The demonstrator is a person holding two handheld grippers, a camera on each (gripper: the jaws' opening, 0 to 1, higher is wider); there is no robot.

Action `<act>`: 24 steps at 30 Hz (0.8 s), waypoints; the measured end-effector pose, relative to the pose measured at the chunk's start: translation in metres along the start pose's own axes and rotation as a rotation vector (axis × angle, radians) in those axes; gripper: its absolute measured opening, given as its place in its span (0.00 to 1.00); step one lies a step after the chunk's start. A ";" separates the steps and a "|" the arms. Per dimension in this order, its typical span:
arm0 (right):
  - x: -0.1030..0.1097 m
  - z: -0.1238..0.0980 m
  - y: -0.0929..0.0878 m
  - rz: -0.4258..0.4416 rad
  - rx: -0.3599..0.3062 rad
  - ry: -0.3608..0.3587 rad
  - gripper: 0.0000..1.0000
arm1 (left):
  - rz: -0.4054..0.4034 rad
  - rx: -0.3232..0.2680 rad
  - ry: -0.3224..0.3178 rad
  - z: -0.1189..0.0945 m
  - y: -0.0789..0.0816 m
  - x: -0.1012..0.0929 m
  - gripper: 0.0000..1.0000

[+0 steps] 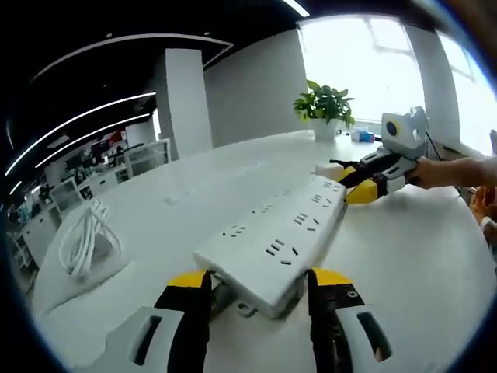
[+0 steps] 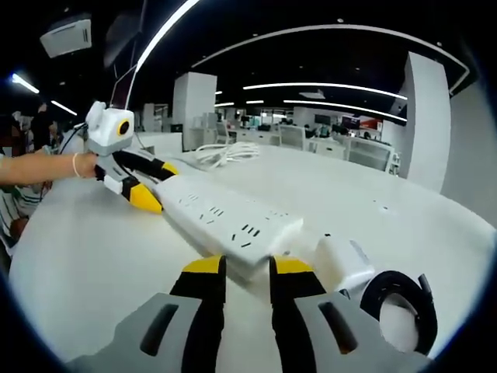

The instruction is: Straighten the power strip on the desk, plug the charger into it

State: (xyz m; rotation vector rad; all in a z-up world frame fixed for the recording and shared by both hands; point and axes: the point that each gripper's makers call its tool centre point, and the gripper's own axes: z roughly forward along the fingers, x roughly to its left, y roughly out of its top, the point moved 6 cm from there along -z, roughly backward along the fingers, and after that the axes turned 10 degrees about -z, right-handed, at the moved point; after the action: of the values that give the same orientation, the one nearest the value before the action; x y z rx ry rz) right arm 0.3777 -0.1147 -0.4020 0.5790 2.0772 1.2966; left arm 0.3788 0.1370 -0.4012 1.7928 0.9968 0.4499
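A white power strip [image 1: 272, 233] lies lengthwise across the white desk [image 1: 411, 264], sockets up. In the left gripper view my left gripper [image 1: 260, 284] has its yellow-tipped jaws on either side of the strip's near end, closed across its width. My right gripper [image 1: 353, 183] holds the far end, with a hand behind it. In the right gripper view the strip [image 2: 225, 217] runs from my right gripper [image 2: 247, 268], shut on its near end, to my left gripper [image 2: 151, 185]. A white charger [image 2: 342, 260] with a coiled black cable [image 2: 400, 303] rests just right of the right jaws.
A bundle of white cord [image 1: 85, 241] lies at the desk's left edge, seen also as white cord [image 2: 225, 153]. A potted plant [image 1: 324, 105] stands at the far end by the window. A person's forearm [image 2: 39, 167] reaches in. Office desks fill the background.
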 end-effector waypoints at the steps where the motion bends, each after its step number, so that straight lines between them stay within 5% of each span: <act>1: 0.001 0.000 0.000 -0.004 0.000 -0.001 0.22 | -0.021 -0.015 -0.010 -0.002 0.002 0.000 0.50; 3: 0.002 0.001 0.001 -0.008 -0.003 0.002 0.25 | -0.084 -0.024 -0.036 -0.006 0.004 -0.002 0.50; 11: 0.006 -0.001 0.011 -0.019 -0.036 -0.009 0.37 | -0.036 -0.034 -0.005 -0.016 0.000 -0.004 0.61; 24: 0.002 -0.015 0.022 -0.056 -0.104 -0.045 0.60 | -0.105 -0.159 -0.023 -0.032 0.004 -0.013 0.81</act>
State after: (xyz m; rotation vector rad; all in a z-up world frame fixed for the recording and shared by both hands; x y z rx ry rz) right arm 0.3673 -0.1136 -0.3776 0.4961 1.9629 1.3388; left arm 0.3510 0.1450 -0.3823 1.5929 1.0050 0.4300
